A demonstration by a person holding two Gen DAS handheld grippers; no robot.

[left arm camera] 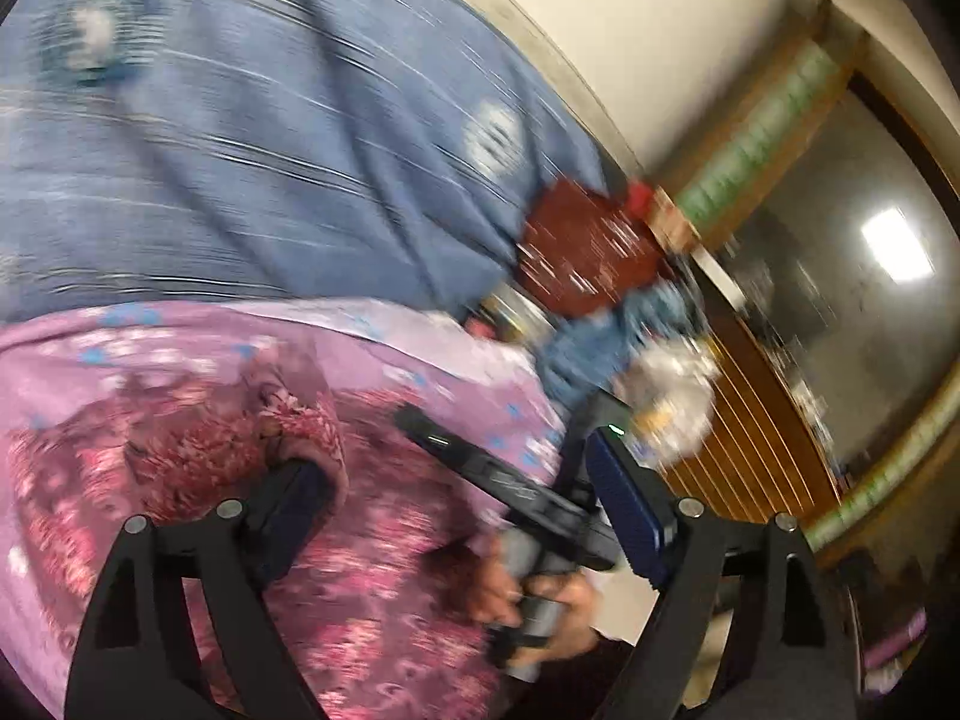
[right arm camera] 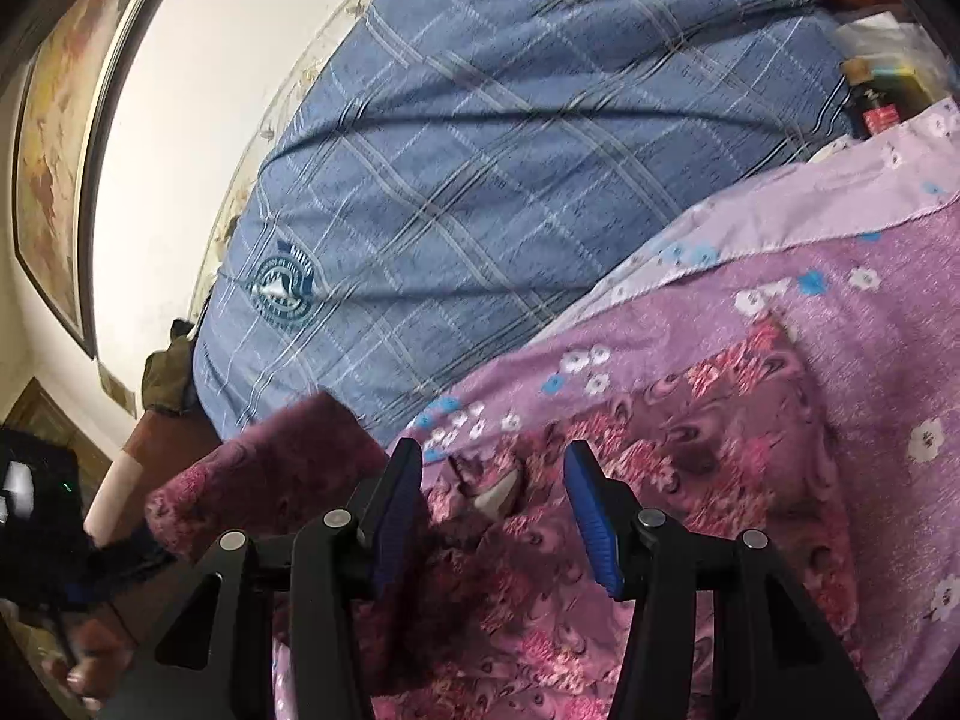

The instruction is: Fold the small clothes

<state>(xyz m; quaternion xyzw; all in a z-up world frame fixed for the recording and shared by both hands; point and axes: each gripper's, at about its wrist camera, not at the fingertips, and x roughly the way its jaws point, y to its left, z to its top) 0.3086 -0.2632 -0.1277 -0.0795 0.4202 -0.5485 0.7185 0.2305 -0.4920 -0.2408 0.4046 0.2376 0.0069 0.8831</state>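
A small maroon and pink patterned garment [right arm camera: 690,468] lies on a lilac flowered sheet [right arm camera: 870,240]; it also shows in the left wrist view [left arm camera: 372,576]. My right gripper [right arm camera: 489,510] is open, low over the garment by its neck opening [right arm camera: 492,492], with a fold of the cloth [right arm camera: 270,462] raised beside its left finger. My left gripper [left arm camera: 456,492] is open wide just above the garment, its left finger against a bunched fold [left arm camera: 294,420]. The right gripper's body and the hand on it [left arm camera: 540,564] show between the left fingers. The left view is blurred.
A blue plaid cover [right arm camera: 480,150] with round emblems spreads behind the sheet. A dark red item [left arm camera: 588,252], bottles [right arm camera: 876,102] and crumpled plastic [left arm camera: 672,396] lie at the bed's end. A wall and framed picture [right arm camera: 54,150] stand on the left.
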